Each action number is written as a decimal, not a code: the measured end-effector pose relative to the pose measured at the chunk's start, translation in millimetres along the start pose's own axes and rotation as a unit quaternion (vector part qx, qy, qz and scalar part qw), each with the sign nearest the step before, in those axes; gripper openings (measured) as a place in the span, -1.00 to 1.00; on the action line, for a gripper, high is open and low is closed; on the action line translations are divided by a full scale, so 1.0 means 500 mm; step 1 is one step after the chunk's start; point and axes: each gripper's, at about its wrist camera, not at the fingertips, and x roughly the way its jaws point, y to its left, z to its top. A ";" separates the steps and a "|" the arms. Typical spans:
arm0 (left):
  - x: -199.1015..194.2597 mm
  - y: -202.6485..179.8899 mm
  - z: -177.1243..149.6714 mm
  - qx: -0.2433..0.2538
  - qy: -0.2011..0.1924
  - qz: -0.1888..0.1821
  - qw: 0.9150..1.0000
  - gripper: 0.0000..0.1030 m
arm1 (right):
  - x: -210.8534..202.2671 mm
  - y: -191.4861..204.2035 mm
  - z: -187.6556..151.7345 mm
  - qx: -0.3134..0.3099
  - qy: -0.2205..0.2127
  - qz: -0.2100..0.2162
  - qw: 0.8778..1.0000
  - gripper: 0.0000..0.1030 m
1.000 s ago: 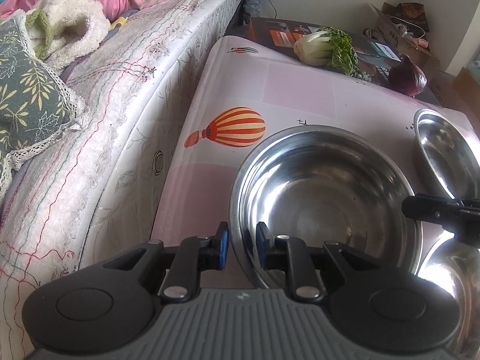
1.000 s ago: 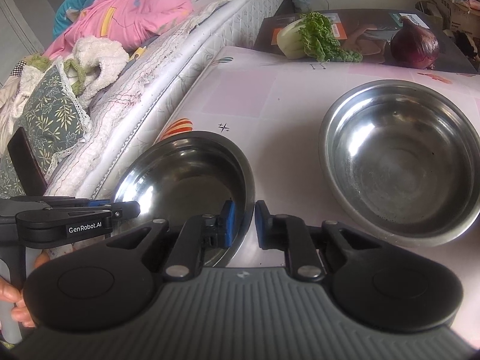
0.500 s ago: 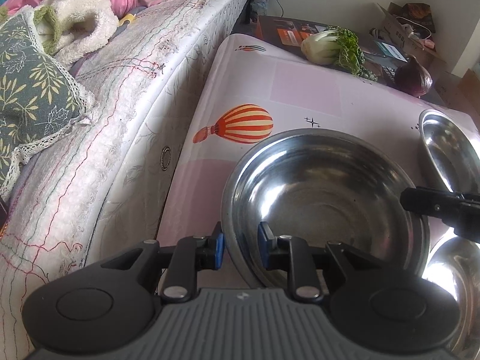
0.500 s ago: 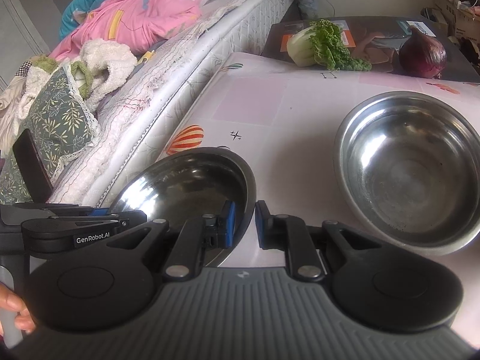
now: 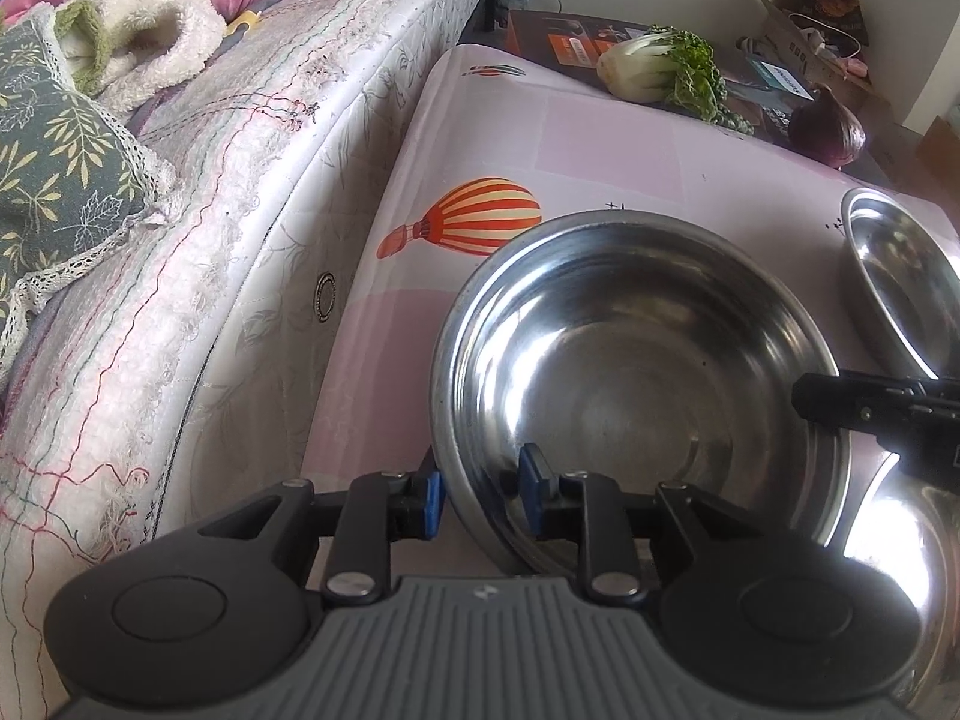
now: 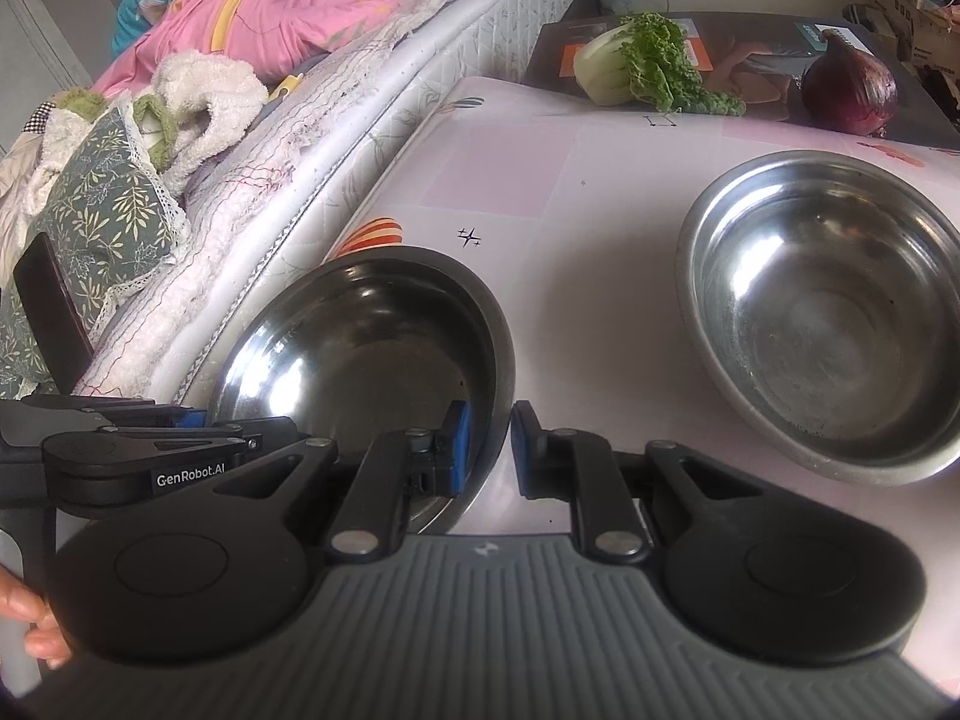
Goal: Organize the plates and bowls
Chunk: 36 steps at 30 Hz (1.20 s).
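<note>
A steel bowl (image 5: 636,372) is tilted above the pink table, held at two rims. My left gripper (image 5: 480,498) is shut on its near-left rim, one blue pad outside and one inside. My right gripper (image 6: 486,450) is shut on the same bowl (image 6: 372,336) at its right rim. A second steel bowl (image 6: 822,312) rests on the table to the right; it shows at the right edge of the left wrist view (image 5: 900,276). A third shiny bowl (image 5: 900,564) lies low at the right, mostly hidden.
A mattress (image 5: 240,192) with cushions and bedding runs along the table's left edge. At the table's far end lie a bok choy (image 6: 648,66), a red onion (image 6: 849,90) and a dark box (image 5: 558,45). The table (image 6: 510,180) has a balloon print.
The held bowl has risen and tilted, its left rim lifting. Both grippers moved with it, and the view shifted slightly back and up.
</note>
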 end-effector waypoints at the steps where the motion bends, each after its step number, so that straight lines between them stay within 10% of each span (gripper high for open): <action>1: 0.001 -0.001 0.001 0.000 0.000 0.001 1.000 -0.48 | 0.000 0.002 0.000 -0.001 -0.001 -0.001 1.000 -0.71; 36: -0.006 -0.012 0.002 0.011 -0.006 0.012 1.000 -0.44 | -0.017 0.007 0.005 -0.009 -0.014 -0.008 1.000 -0.68</action>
